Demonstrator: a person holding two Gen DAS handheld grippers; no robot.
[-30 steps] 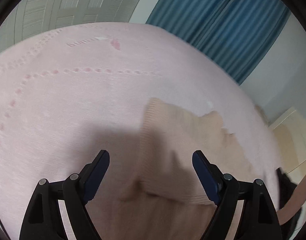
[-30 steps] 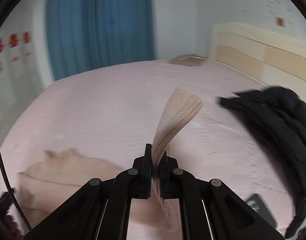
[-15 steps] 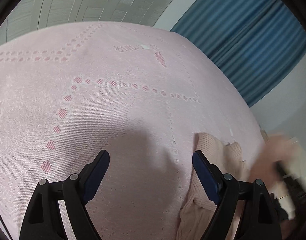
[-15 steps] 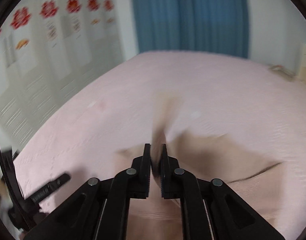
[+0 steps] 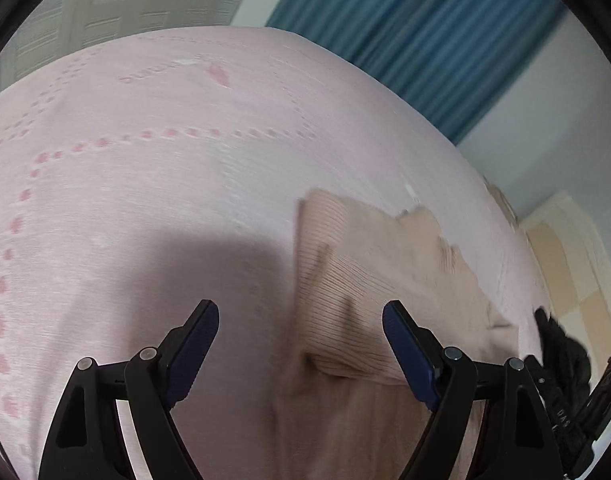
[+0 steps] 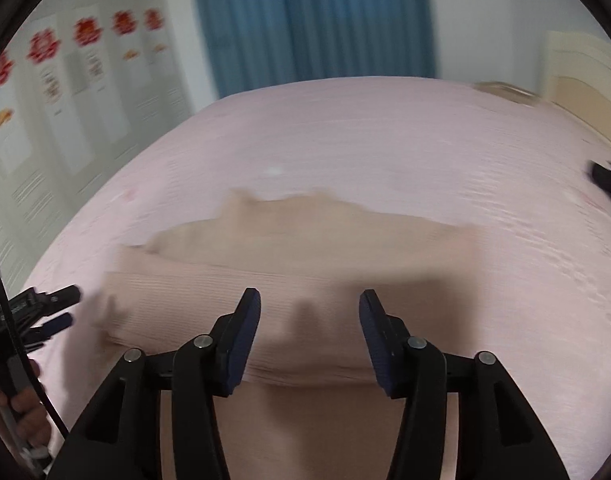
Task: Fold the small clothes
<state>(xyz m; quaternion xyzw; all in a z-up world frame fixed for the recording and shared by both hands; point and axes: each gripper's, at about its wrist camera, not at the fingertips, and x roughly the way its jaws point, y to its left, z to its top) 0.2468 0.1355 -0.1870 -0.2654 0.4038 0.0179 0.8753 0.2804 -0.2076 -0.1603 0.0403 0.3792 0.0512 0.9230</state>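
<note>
A beige ribbed knit garment (image 5: 357,280) lies on the pink bedspread (image 5: 145,200), with one part folded across the body. In the left wrist view my left gripper (image 5: 301,340) hovers wide open just above the garment's left edge, nothing between its pads. In the right wrist view the garment (image 6: 305,240) spreads across the bed with the folded ribbed band nearest. My right gripper (image 6: 309,324) hangs over that band with its jaws opening, and the pads do not press on cloth. My left gripper (image 6: 45,312) shows at the left edge of that view, a hand below it.
A black garment (image 5: 561,348) lies at the bed's right side, also seen as a dark shape (image 6: 609,180) at the far right. Blue curtains (image 6: 313,20) and a pale headboard (image 6: 577,76) stand beyond the bed. Pink bedspread (image 6: 385,128) stretches past the garment.
My right gripper carried the ribbed sleeve down onto the garment and let it go, its jaws spreading apart. My left gripper swung away to the left and came back, staying open.
</note>
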